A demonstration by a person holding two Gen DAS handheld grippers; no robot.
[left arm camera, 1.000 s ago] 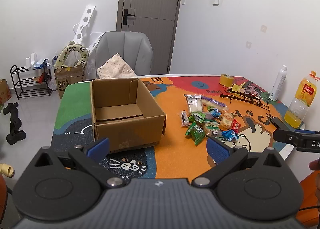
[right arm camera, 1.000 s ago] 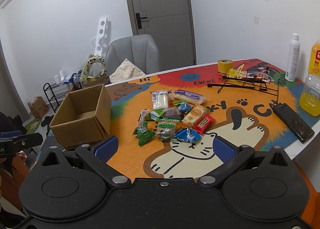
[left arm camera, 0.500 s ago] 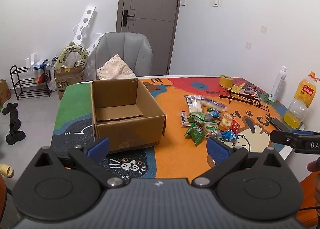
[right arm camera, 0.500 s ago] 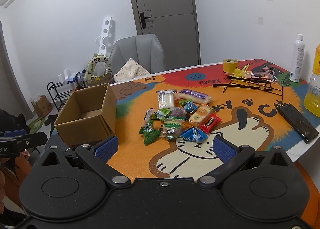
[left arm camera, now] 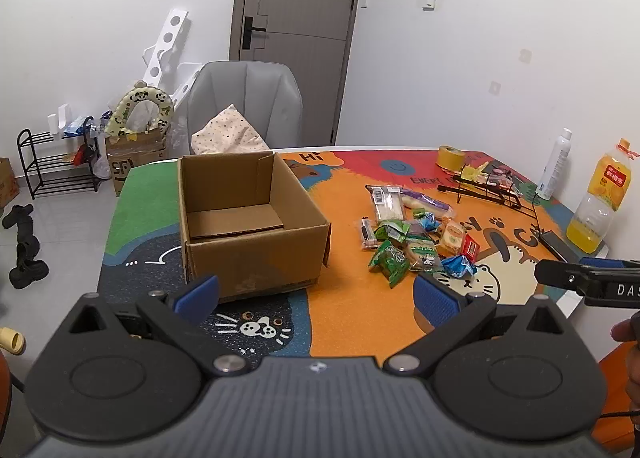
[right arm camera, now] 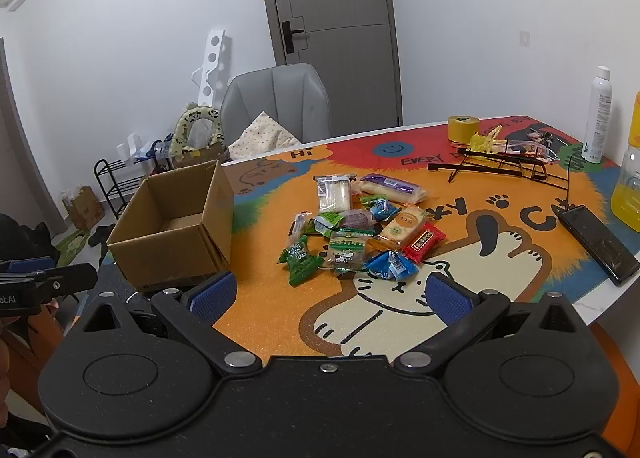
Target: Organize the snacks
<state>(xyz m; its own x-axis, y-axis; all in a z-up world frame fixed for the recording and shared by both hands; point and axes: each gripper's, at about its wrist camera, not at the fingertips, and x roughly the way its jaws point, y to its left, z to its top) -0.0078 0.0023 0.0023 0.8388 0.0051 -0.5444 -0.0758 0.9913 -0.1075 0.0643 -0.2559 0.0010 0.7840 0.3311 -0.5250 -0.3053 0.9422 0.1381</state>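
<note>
An open, empty cardboard box (left arm camera: 248,218) (right arm camera: 176,226) stands on the left part of a colourful cartoon table mat. To its right lies a pile of several wrapped snacks (left arm camera: 416,238) (right arm camera: 360,230): green, blue, red, orange and purple packets, all loose on the mat. My left gripper (left arm camera: 316,296) hovers open over the table's near edge, in front of the box. My right gripper (right arm camera: 326,296) is open too, just short of the snack pile, with nothing between its blue pads.
A black phone (right arm camera: 596,244) lies near the table's right edge, beside an orange juice bottle (left arm camera: 600,198) and a white spray bottle (right arm camera: 598,114). A black wire rack (right arm camera: 500,166) and a yellow tape roll (right arm camera: 463,128) sit at the back. A grey chair (left arm camera: 244,98) stands behind the table.
The right gripper has drifted forward and a little left toward the snack pile, so the snacks look larger. The left gripper has barely moved. Both stay open.
</note>
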